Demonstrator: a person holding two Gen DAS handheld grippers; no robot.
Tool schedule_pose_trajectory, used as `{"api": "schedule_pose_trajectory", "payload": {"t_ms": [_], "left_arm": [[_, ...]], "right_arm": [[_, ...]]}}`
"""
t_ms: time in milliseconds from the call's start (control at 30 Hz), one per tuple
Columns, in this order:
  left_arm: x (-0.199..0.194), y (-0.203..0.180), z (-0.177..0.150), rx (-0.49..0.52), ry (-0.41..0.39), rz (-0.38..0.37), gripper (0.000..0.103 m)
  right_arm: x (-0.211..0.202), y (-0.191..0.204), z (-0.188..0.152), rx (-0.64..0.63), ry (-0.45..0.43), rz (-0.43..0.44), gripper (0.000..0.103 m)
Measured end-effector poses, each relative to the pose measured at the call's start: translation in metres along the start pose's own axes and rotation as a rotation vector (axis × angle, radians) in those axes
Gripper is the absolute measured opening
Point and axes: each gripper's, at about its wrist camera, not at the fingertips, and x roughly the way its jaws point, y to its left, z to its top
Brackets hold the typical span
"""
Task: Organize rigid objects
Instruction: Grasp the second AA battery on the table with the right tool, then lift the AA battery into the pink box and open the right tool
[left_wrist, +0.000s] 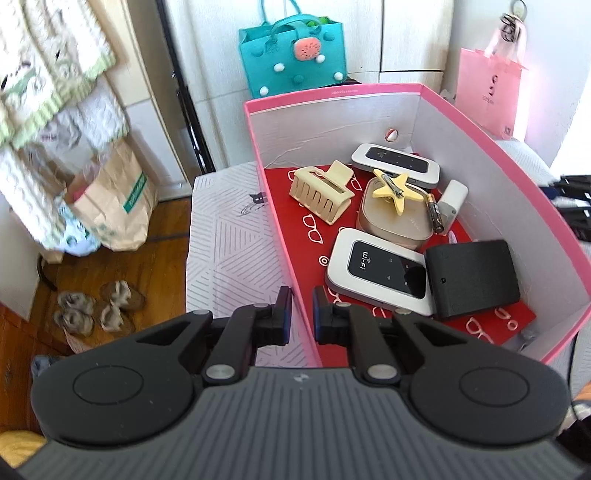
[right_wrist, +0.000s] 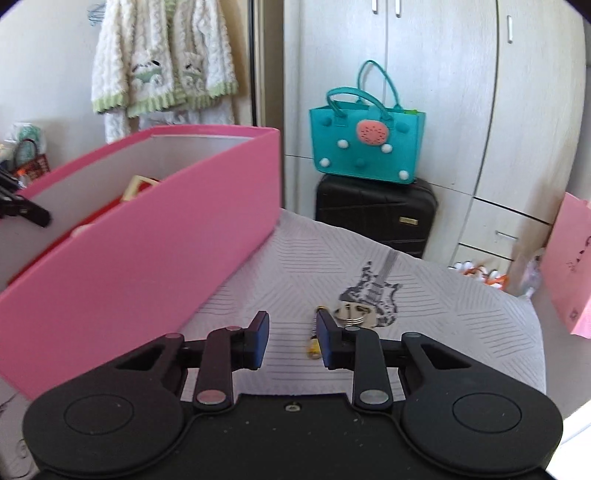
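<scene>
On the left of the scene the left claw (left_wrist: 301, 314) is clamped on the near left wall of the pink box (left_wrist: 498, 147), one pad outside and one inside, with the thin wall squeezed between them. The box stands on a pale cover with a grey line pattern (left_wrist: 229, 229). Inside the box, on a red sheet printed with white glasses, lie, from left to right, a cream hair clip (left_wrist: 323, 192), a white wi-fi router (left_wrist: 380, 273) at the front, a beige rounded case (left_wrist: 395, 221) with a yellow star clip (left_wrist: 393, 190) on top, a second white router (left_wrist: 395, 162) behind it, a battery (left_wrist: 434, 214) leaning beside the case, a small white adapter (left_wrist: 454, 201) and a black wallet-like case (left_wrist: 474, 278) at the front right. To the right of the box, in the right wrist view, the right claw (right_wrist: 293, 341) hangs low over the cover with its jaws partly apart and nothing pressed between them. A bunch of keys (right_wrist: 349, 314) lies on the cover beside a printed guitar; a small yellow-tipped piece of it (right_wrist: 314, 345) shows just inside the right finger (right_wrist: 327, 341), and whether it touches that finger I cannot tell. Behind, a teal bag (right_wrist: 365, 147) sits on a black suitcase (right_wrist: 373, 218).
</scene>
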Motion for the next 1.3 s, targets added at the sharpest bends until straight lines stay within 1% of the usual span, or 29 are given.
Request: {"api": "schedule_pose_trajectory", "payload": {"t_ms": [100, 167, 233, 267, 333, 400, 467, 533, 667, 800, 900, 967, 1033, 1133, 1200, 1300], "left_arm": [[-0.001, -0.003, -0.003, 0.015, -0.016, 0.007, 0.01], [-0.002, -0.002, -0.003, 0.01, -0.015, 0.001, 0.01], [-0.002, 0.0, -0.001, 0.004, -0.01, -0.008, 0.011], [-0.002, 0.001, 0.0, 0.001, -0.005, -0.011, 0.011], [-0.001, 0.002, 0.001, -0.008, 0.002, -0.017, 0.011], [-0.001, 0.005, 0.002, -0.022, 0.006, -0.028, 0.011], [-0.001, 0.006, 0.002, -0.032, 0.007, -0.031, 0.011], [-0.001, 0.006, 0.001, -0.038, 0.008, -0.033, 0.011], [-0.001, 0.007, 0.003, -0.047, 0.01, -0.038, 0.011], [-0.001, 0.013, 0.003, -0.074, 0.012, -0.063, 0.012], [-0.003, 0.011, 0.003, -0.073, 0.003, -0.058, 0.012], [-0.005, 0.01, 0.003, -0.067, -0.004, -0.053, 0.012], [-0.008, 0.011, 0.004, -0.069, -0.013, -0.057, 0.012], [-0.013, 0.01, 0.002, -0.064, -0.027, -0.054, 0.012], [-0.014, 0.008, 0.001, -0.054, -0.03, -0.048, 0.012], [-0.017, 0.007, -0.001, -0.038, -0.048, -0.04, 0.011]], "right_arm": [[0.016, -0.007, -0.002, 0.036, 0.033, -0.022, 0.032], [0.024, -0.009, -0.005, 0.035, 0.051, -0.03, 0.031], [0.025, -0.008, -0.006, 0.026, 0.038, -0.034, 0.011], [0.024, -0.008, -0.005, 0.024, 0.046, -0.036, 0.01], [0.022, -0.01, -0.004, 0.06, 0.053, -0.037, 0.01], [0.019, -0.011, -0.005, 0.077, 0.035, -0.036, 0.01], [0.014, -0.01, -0.004, 0.075, 0.024, -0.053, 0.01], [0.008, -0.008, -0.002, 0.08, 0.012, -0.048, 0.01], [-0.012, 0.001, 0.005, 0.075, -0.039, -0.033, 0.01], [-0.037, 0.015, 0.017, 0.069, -0.116, -0.025, 0.011], [-0.056, 0.024, 0.026, 0.116, -0.188, 0.044, 0.011], [-0.066, 0.034, 0.033, 0.107, -0.227, 0.098, 0.011], [-0.07, 0.045, 0.042, 0.075, -0.247, 0.153, 0.011], [-0.066, 0.06, 0.058, 0.03, -0.229, 0.252, 0.011], [-0.059, 0.072, 0.068, -0.019, -0.206, 0.276, 0.011], [-0.041, 0.089, 0.084, -0.113, -0.144, 0.32, 0.011]]}}
